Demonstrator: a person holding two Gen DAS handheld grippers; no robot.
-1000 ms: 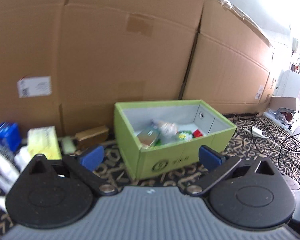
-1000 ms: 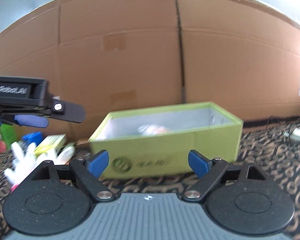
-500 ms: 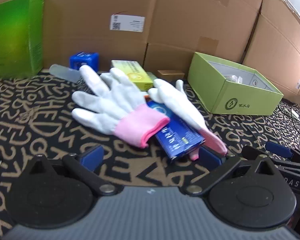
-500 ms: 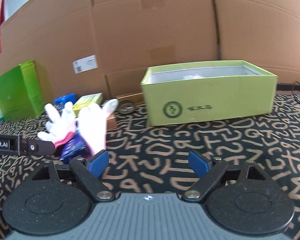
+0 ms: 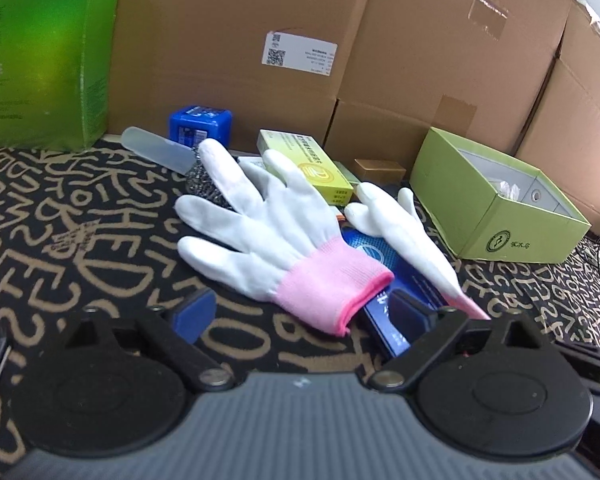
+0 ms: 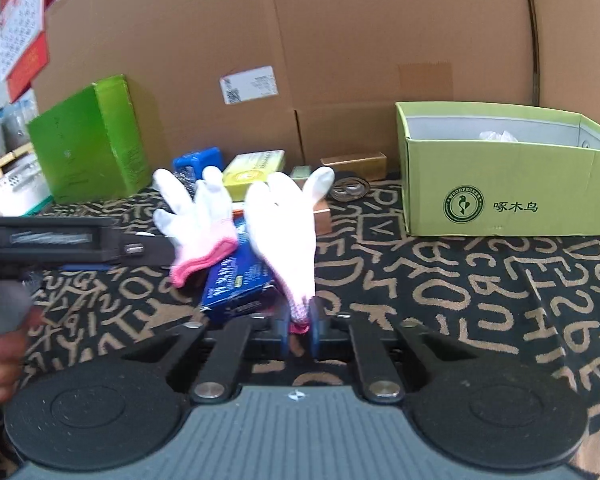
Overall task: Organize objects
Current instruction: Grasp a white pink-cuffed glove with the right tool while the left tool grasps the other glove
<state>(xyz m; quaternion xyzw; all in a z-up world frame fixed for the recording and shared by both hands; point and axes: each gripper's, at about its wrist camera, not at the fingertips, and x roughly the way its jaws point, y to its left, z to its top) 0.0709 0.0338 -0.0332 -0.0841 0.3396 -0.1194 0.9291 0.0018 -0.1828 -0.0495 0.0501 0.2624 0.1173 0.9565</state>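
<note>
Two white gloves with pink cuffs lie on a flat blue box (image 5: 380,250) on the patterned cloth. My left gripper (image 5: 302,314) is low in front of the left glove (image 5: 260,232). Its jaws are closing, and the pink cuff lies between the blue pads without being pressed. My right gripper (image 6: 299,326) is shut on the pink cuff of the right glove (image 6: 284,232), which also shows as the right glove (image 5: 404,228) in the left wrist view. The blue box (image 6: 236,280) sits just left of that grip.
An open light-green box (image 5: 500,216) with a few items inside stands to the right. Behind the gloves are a blue cube (image 5: 200,126), a yellow-green carton (image 5: 304,164), a gold box (image 5: 380,168) and a tape roll (image 6: 350,190). A tall green carton (image 5: 48,60) and cardboard walls close the back.
Both grippers swung left from the light-green box to the gloves and came in low. The right jaws went from wide to shut on a glove cuff. The left jaws narrowed slightly.
</note>
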